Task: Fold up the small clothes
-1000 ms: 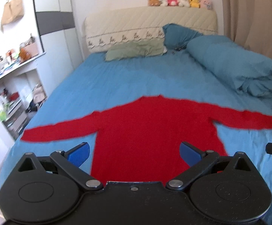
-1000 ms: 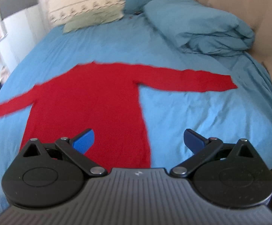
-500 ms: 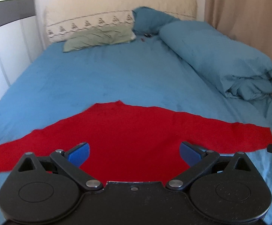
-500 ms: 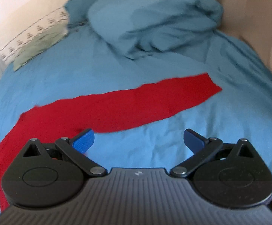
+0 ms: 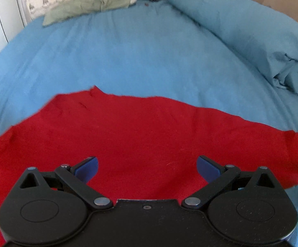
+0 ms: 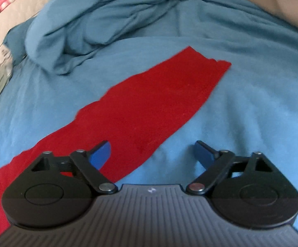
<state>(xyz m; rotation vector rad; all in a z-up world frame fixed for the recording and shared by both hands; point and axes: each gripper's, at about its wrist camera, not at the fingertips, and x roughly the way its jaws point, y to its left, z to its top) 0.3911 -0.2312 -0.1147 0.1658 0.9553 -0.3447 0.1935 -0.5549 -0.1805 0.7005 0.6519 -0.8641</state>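
Here, both claws wide apart, empty: left claw (image 5: 147,165) over red sweater (image 5: 140,135) body, right claw (image 6: 151,152) above its sleeve (image 6: 157,100), flat on bed (image 5: 128,57). Probably starting sleeve fold; next, pinching cuff.

Sweater (image 5: 140,135) flat on bed (image 5: 128,57), duvet (image 5: 251,30) right.

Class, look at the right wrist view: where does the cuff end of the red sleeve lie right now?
The cuff lies flat on the blue sheet, ahead of the open right hand-held gripper and up to its right, just below the bunched blue duvet.
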